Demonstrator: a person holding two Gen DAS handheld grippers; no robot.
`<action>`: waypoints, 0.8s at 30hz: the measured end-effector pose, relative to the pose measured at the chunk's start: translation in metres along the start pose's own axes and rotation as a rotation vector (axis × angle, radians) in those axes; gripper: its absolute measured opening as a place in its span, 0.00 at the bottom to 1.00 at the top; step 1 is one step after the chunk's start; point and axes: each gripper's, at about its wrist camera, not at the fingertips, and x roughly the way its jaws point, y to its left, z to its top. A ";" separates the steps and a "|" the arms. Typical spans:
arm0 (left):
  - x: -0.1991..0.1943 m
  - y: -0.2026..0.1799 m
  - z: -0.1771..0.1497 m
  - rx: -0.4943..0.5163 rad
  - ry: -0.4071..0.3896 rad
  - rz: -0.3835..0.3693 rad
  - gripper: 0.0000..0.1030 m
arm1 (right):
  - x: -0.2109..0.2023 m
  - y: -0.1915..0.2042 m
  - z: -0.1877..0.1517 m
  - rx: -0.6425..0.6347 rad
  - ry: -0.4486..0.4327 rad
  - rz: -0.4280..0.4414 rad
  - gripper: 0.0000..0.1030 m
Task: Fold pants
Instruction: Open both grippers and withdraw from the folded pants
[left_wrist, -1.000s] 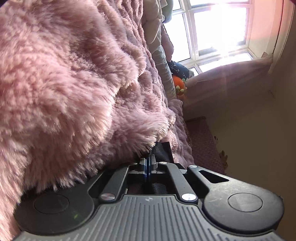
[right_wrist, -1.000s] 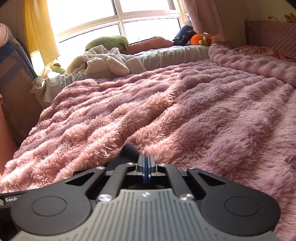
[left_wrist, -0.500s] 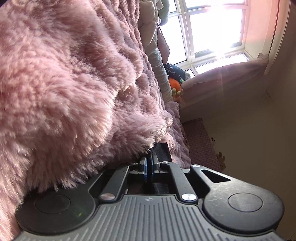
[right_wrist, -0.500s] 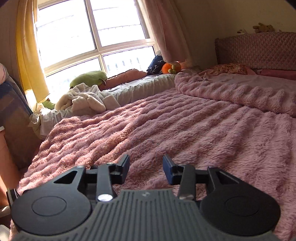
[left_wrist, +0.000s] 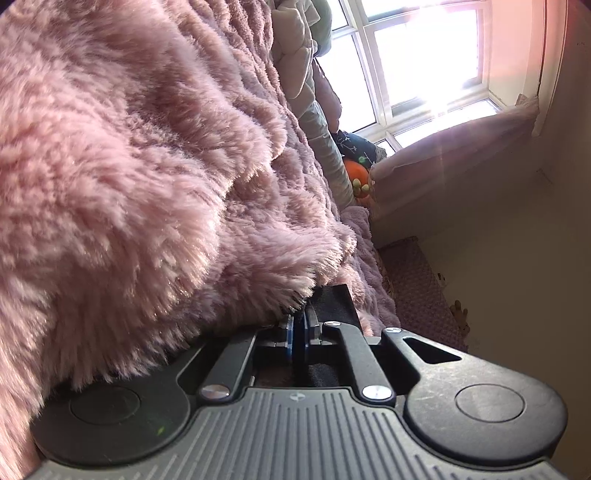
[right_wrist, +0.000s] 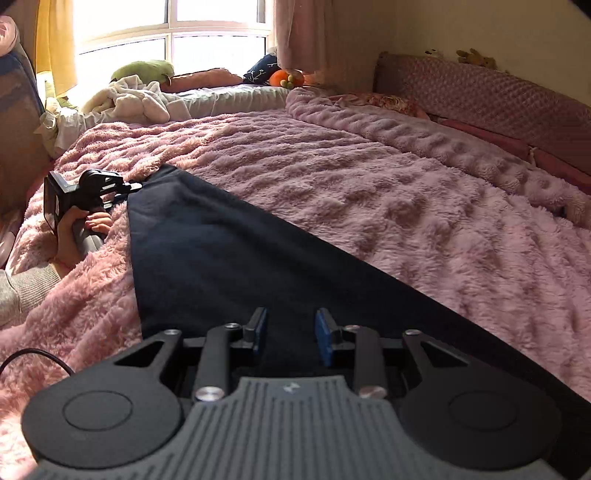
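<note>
The dark navy pants (right_wrist: 221, 254) lie flat on the pink fluffy blanket (right_wrist: 369, 177), running from the near right to the far left. My right gripper (right_wrist: 290, 334) is open and empty, held just above the near part of the pants. My left gripper (left_wrist: 298, 328) is shut on a far corner of the pants (left_wrist: 334, 306), pressed low against the blanket (left_wrist: 147, 166). In the right wrist view the left gripper (right_wrist: 138, 184) shows at the far left, held in a hand, at the pants' far edge.
A quilted headboard (right_wrist: 498, 92) runs along the right. A window seat at the back holds a white heap of clothes (right_wrist: 125, 99), cushions and an orange plush toy (right_wrist: 286, 78). A black cable (right_wrist: 37, 356) lies at the near left.
My right gripper opened, let go of the pants and rose back; the pants now lie spread in its view. My left gripper stayed shut on its corner, barely moving.
</note>
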 end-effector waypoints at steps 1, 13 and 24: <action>0.000 0.000 0.000 0.004 0.004 -0.002 0.09 | -0.014 0.001 -0.009 0.006 0.004 -0.033 0.25; -0.058 -0.025 -0.024 0.049 0.052 0.060 0.44 | -0.144 -0.028 -0.113 0.271 0.097 -0.270 0.38; -0.043 0.033 -0.006 -0.491 0.085 -0.161 0.60 | -0.220 -0.049 -0.174 0.475 0.047 -0.380 0.41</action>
